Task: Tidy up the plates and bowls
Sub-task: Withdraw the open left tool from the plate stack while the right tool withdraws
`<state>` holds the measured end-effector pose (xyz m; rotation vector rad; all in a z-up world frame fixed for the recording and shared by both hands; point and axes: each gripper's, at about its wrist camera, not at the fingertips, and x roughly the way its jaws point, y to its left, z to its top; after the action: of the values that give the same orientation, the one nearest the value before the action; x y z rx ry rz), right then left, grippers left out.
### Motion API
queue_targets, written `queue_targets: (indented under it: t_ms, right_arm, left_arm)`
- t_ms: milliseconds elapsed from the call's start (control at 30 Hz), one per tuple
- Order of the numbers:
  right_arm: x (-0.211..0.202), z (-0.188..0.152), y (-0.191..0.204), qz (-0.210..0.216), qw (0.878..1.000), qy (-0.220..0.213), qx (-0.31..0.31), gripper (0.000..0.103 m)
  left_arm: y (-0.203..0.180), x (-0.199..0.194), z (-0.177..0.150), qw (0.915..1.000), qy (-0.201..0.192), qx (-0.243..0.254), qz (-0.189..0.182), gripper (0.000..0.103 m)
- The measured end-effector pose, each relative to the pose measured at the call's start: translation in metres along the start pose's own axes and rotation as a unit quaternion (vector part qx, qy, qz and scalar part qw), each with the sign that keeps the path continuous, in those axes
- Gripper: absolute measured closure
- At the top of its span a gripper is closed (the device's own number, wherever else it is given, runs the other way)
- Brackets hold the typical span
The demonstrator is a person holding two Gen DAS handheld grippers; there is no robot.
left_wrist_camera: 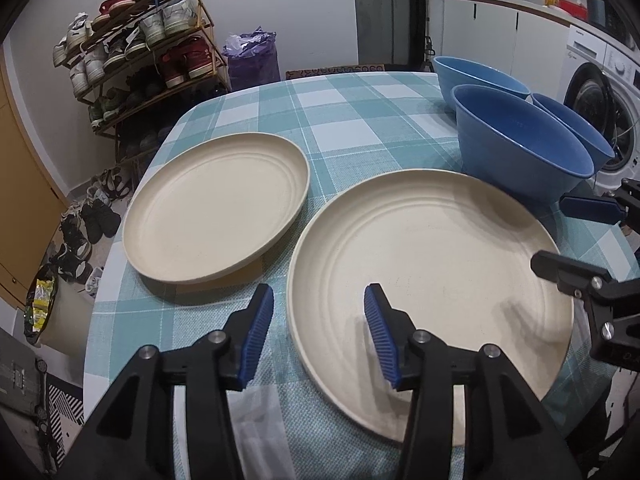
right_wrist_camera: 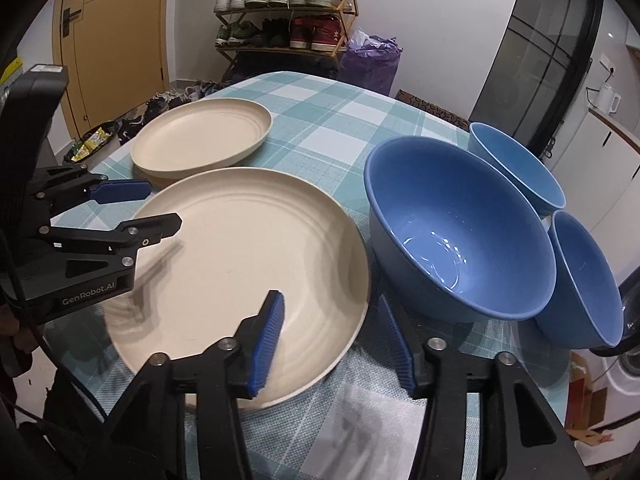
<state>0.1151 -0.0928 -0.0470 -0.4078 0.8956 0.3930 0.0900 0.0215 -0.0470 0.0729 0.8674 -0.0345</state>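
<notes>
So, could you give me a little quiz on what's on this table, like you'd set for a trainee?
1. How many blue round bowls stand on the checked tablecloth?
2. True or false: the two cream round plates are stacked one on the other.
3. The rim of the nearer cream plate lies between the open fingers of: A) the left claw alone; B) the right claw alone; C) both claws.

Key: 1. Three. 2. False: they lie side by side. 3. C.
</notes>
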Motion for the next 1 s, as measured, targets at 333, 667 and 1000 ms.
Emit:
queue_targets:
  t_ms: [333,667,1000]
  right_arm:
    - [-0.019,-0.001,-0.009,0.078,0.994,-0.020,0.070,0.017]
    - [-0.031,0.000,-0.016,0.082,0.991,-0.037,0.094,0.001]
    - [-0.036,0.010,-0.018,0.093,0.989,-0.052,0.098,0.001]
  left_arm:
    - [0.029,-0.026,-0.008,0.9984,-0.033,-0.045,0.005,0.002]
    - [0.049,-0.034,-0.014,0.9965,-0.043,-0.071,0.005,0.000]
    - [0.064,-0.039,-0.012,0.9943,-0.050,-0.092,0.021,0.000]
